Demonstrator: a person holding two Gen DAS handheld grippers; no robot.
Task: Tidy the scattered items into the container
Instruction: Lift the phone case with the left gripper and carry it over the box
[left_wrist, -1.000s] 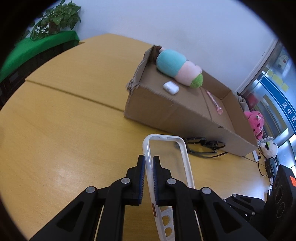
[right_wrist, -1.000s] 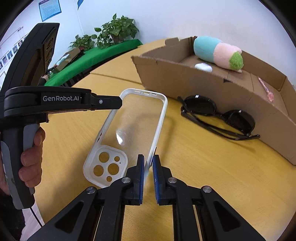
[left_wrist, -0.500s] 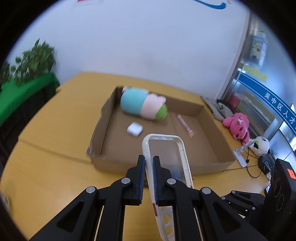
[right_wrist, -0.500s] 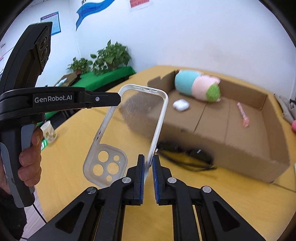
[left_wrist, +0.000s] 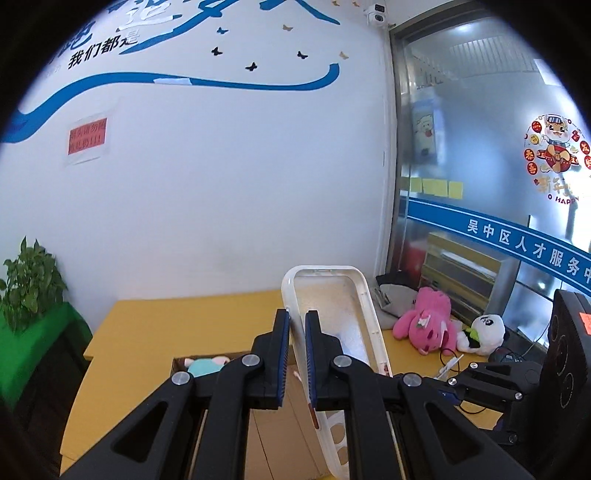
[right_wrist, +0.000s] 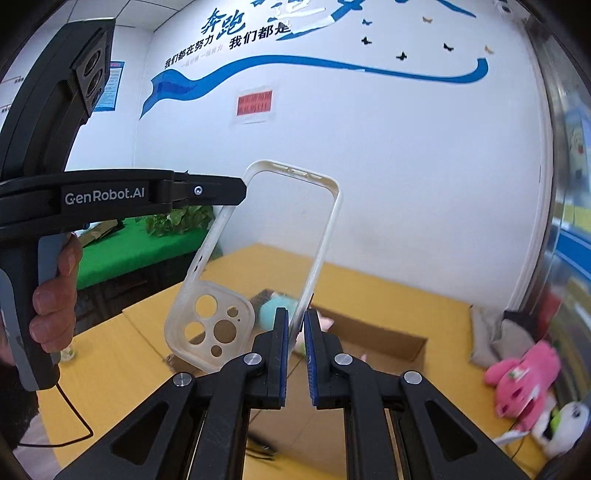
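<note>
A clear phone case (right_wrist: 288, 236) with a white rim and camera holes hangs high above the table, gripped from two sides. My right gripper (right_wrist: 295, 317) is shut on its right long edge. My left gripper (left_wrist: 297, 321) is shut on the opposite edge of the phone case (left_wrist: 332, 295), and it enters the right wrist view as the left gripper (right_wrist: 236, 192) held by a hand (right_wrist: 55, 302). Far below lies the open cardboard box (right_wrist: 373, 332), holding a teal and pink plush (left_wrist: 203, 365). A dark blur (right_wrist: 258, 446) in front of the box looks like the sunglasses.
On the yellow table (left_wrist: 166, 314), right of the box, lie a pink plush (left_wrist: 424, 325) and a panda plush (left_wrist: 484, 328) among cables. A potted plant (left_wrist: 29, 288) stands on a green-covered bench (right_wrist: 147, 251) at the left. A white wall and a glass door (left_wrist: 480, 184) lie beyond.
Both grippers have risen steeply with the phone case between them. The box and the table have dropped to the bottom of both views, and the wall now fills them.
</note>
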